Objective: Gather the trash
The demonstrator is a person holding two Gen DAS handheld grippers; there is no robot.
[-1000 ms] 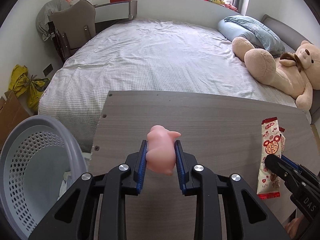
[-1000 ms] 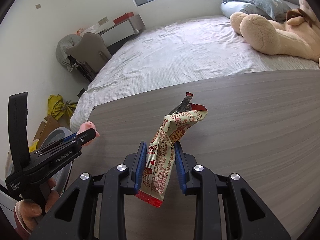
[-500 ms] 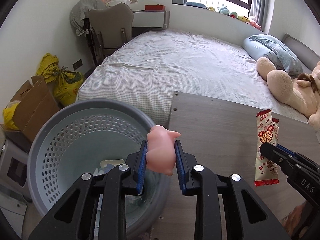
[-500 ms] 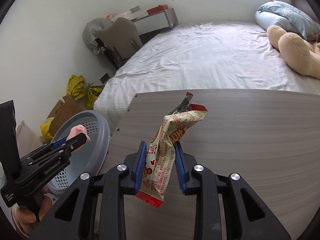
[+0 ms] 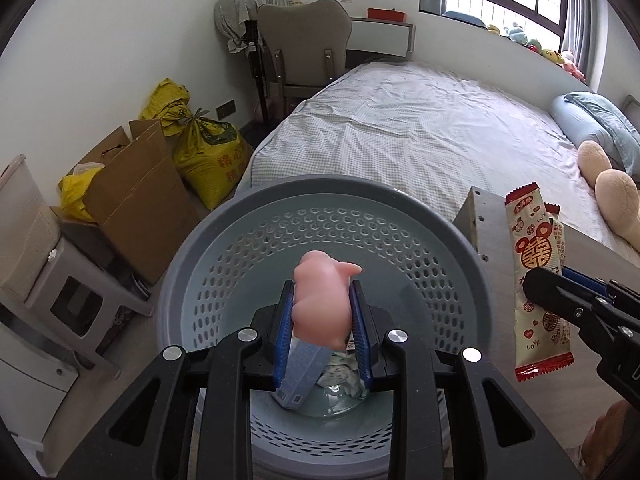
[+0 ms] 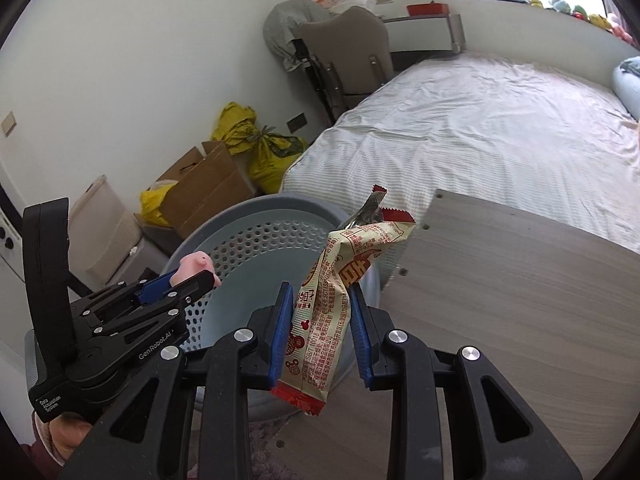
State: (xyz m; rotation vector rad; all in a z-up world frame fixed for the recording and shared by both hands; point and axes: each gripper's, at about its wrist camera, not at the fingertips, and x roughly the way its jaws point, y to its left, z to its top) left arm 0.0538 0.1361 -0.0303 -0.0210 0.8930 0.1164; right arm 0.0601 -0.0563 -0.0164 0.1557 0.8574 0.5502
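Observation:
My left gripper (image 5: 322, 300) is shut on a pink rubber pig toy (image 5: 320, 304) and holds it above the open grey perforated waste basket (image 5: 240, 240). The basket's bottom holds crumpled paper (image 5: 340, 376) and a blue-grey box (image 5: 304, 368). My right gripper (image 6: 318, 304) is shut on a cream and red snack wrapper (image 6: 332, 292), held over the table's left edge beside the basket (image 6: 256, 232). The wrapper (image 5: 536, 280) and right gripper (image 5: 560, 296) also show in the left wrist view, the left gripper (image 6: 192, 280) and pig (image 6: 194, 264) in the right wrist view.
A grey wood table (image 6: 520, 320) lies to the right of the basket. Cardboard box (image 5: 136, 192), yellow sacks (image 5: 204, 148) and a white stool (image 5: 60, 288) stand to the left. Behind are a bed (image 5: 420, 132), a chair (image 5: 304, 52) and a teddy bear (image 5: 612, 192).
Both grippers have swung left, off the table toward the basket. The left gripper with the pig now hangs over the basket's middle; the right gripper with the wrapper has reached the table's left edge.

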